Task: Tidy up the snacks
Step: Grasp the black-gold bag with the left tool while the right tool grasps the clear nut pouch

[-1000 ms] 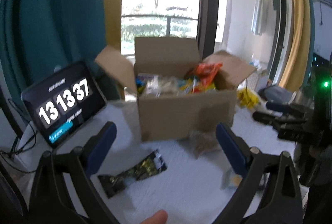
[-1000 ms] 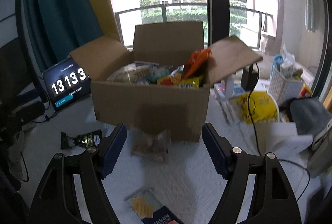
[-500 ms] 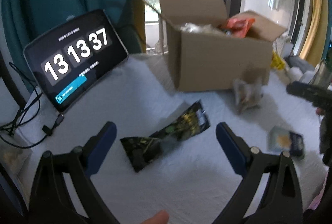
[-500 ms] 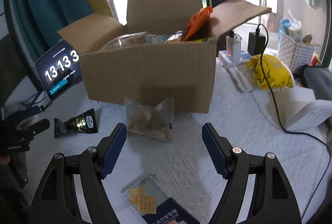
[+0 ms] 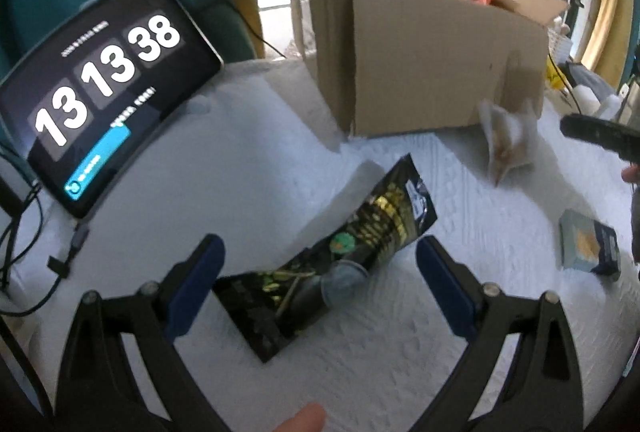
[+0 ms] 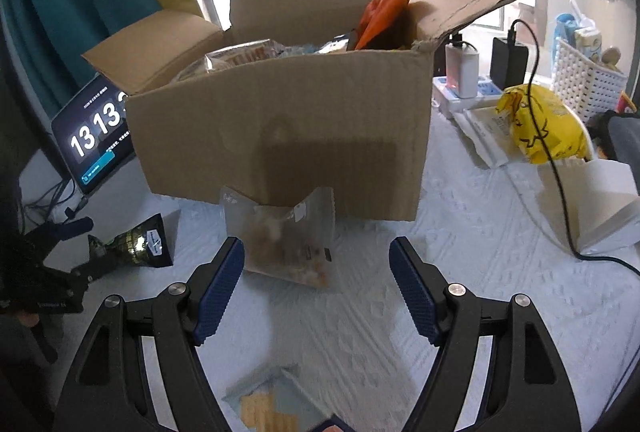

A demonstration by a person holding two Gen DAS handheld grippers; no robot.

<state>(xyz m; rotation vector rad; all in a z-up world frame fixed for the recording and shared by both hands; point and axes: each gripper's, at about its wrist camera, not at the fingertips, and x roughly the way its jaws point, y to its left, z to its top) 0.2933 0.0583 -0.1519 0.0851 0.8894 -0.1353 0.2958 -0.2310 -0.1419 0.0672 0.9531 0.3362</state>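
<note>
An open cardboard box [image 5: 428, 60] [image 6: 280, 136] full of snacks stands on the white cloth, an orange bag [image 6: 384, 8] sticking out at its right. A black-and-gold snack packet [image 5: 332, 264] [image 6: 138, 242] lies flat, its lower part between the wide-spread fingers of my left gripper [image 5: 316, 272], which is open and hangs just above it. My right gripper [image 6: 316, 264] is open over a clear bag of snacks [image 6: 288, 244] [image 5: 508, 140] leaning against the box front. A blue cracker pack [image 5: 588, 246] [image 6: 276, 404] lies nearer the front.
A tablet [image 5: 100, 88] showing a clock leans at the left, cables beside it. Right of the box are a yellow bag [image 6: 540, 124], a white basket [image 6: 588, 80], chargers [image 6: 462, 70] with a black cable, and a white device [image 6: 600, 208]. A fingertip [image 5: 300, 420] shows at the bottom edge.
Both grippers have dropped and tipped downward. The left one came down over the black packet, which now lies between its fingers. The right one closed in on the clear bag. The clock ticked on.
</note>
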